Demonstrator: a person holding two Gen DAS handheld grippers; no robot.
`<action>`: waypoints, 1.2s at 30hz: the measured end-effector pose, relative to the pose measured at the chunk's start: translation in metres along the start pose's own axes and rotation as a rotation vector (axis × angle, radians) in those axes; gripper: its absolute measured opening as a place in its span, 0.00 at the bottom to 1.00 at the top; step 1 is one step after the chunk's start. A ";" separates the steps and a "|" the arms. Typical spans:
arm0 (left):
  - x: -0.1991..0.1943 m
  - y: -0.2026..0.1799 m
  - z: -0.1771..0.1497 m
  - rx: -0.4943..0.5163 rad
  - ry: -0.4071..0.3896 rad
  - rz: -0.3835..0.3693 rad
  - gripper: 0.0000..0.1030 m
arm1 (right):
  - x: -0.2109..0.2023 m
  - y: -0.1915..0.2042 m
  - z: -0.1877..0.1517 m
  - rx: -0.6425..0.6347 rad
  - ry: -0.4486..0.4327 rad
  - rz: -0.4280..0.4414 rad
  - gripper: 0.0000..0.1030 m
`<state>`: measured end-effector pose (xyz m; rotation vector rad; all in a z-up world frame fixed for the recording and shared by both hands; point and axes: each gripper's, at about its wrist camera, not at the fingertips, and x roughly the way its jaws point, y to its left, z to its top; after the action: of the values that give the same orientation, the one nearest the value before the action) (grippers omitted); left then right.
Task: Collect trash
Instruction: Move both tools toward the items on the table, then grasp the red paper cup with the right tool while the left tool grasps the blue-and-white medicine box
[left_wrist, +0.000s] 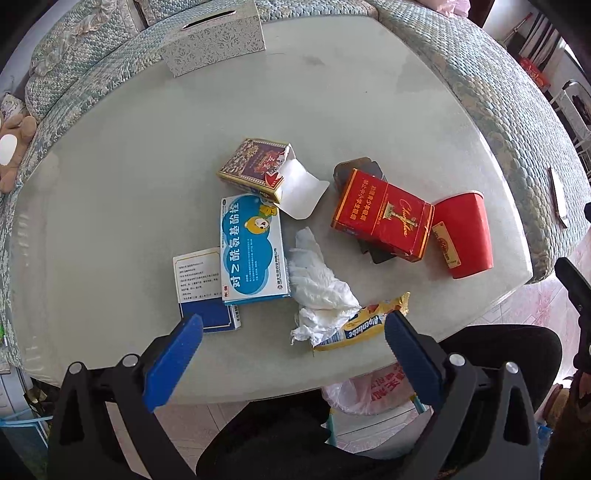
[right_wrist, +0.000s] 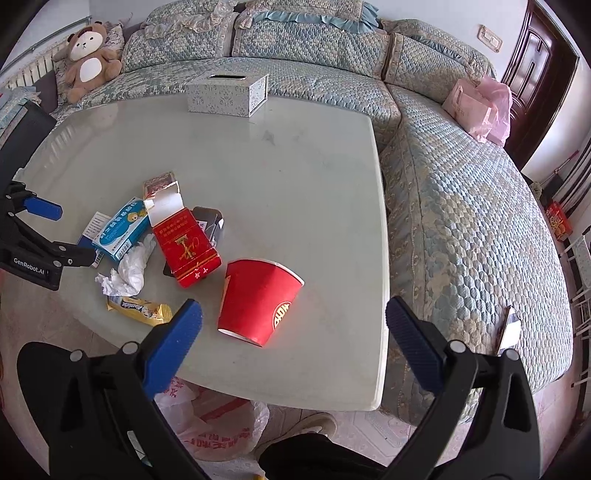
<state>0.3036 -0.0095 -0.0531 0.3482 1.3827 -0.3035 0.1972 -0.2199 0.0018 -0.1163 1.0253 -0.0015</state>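
Trash lies on the pale table (left_wrist: 332, 92): a crumpled white tissue (left_wrist: 317, 284), a yellow candy wrapper (left_wrist: 365, 321), a blue-and-white medicine box (left_wrist: 251, 247), a second white-and-blue box (left_wrist: 207, 288), a brown-gold carton (left_wrist: 255, 166) with its flap open, a red cigarette pack (left_wrist: 384, 216) and a tipped red paper cup (left_wrist: 463, 236). My left gripper (left_wrist: 293, 332) is open, low over the near edge, with the wrapper and tissue between its fingers. My right gripper (right_wrist: 293, 317) is open, just in front of the red cup (right_wrist: 258, 299). The left gripper (right_wrist: 40, 229) shows at the left of the right wrist view.
A patterned tissue box (right_wrist: 227, 94) stands at the table's far edge. A quilted sofa (right_wrist: 461, 206) wraps the far and right sides, with a teddy bear (right_wrist: 88, 59) and a pink bag (right_wrist: 480, 107). A white plastic bag (right_wrist: 218, 428) with red print hangs under the near edge.
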 end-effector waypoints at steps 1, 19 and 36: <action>0.005 0.001 0.002 0.000 0.008 -0.004 0.94 | 0.006 0.000 0.000 0.000 0.012 0.002 0.94; 0.078 0.025 0.038 -0.030 0.118 -0.067 0.94 | 0.101 0.003 -0.005 0.029 0.210 0.064 0.94; 0.103 0.045 0.059 -0.050 0.136 -0.067 0.86 | 0.125 0.004 -0.001 0.050 0.250 0.159 0.94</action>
<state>0.3919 0.0068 -0.1432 0.2857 1.5352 -0.3047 0.2610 -0.2231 -0.1056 0.0118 1.2814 0.1054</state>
